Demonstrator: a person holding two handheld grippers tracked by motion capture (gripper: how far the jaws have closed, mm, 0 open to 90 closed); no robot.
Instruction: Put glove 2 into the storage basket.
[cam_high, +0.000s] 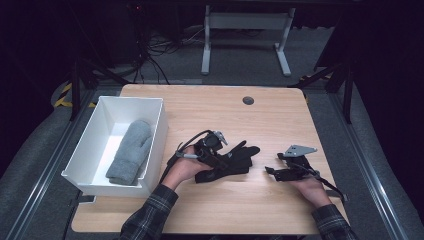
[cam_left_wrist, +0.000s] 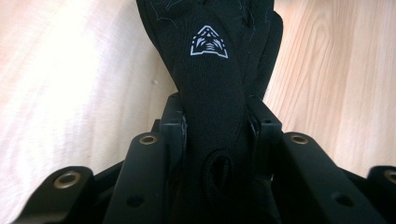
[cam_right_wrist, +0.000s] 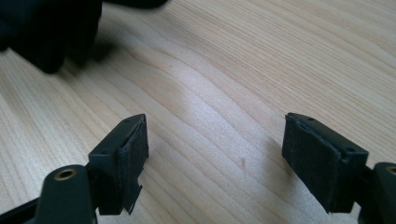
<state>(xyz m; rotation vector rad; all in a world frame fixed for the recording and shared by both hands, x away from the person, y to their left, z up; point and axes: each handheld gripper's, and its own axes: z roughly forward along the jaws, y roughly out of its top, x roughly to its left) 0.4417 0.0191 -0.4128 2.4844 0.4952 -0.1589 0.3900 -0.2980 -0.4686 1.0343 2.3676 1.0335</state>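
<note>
Plaid sleeves (cam_high: 150, 212) near, grippers over the bench (cam_high: 260, 125).
Left gripper (cam_left_wrist: 215, 126) jaws clamp the black glove (cam_left_wrist: 210, 70); right gripper (cam_right_wrist: 215, 158) jaws gape wide, empty; grey mitten (cam_high: 131, 151) in white bin (cam_high: 155, 142), left.

A grey mitten (cam_high: 131, 151) lies in the white bin (cam_high: 98, 112); the left hand-held gripper (cam_high: 216, 156) rests on a black glove (cam_high: 239, 157).

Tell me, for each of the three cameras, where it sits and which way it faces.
High view: above the person's side, facing forward and down on the table, white bin and grey mitten; both forearms, left gripper and right gripper show.
Left gripper view: rides the left gripper, facing along its jaws, shut on the black glove.
Right gripper view: rides the right gripper, facing the tabletop between its open jaws.
Shared: the black glove shows in all three views, in the right gripper view as a dark corner.
</note>
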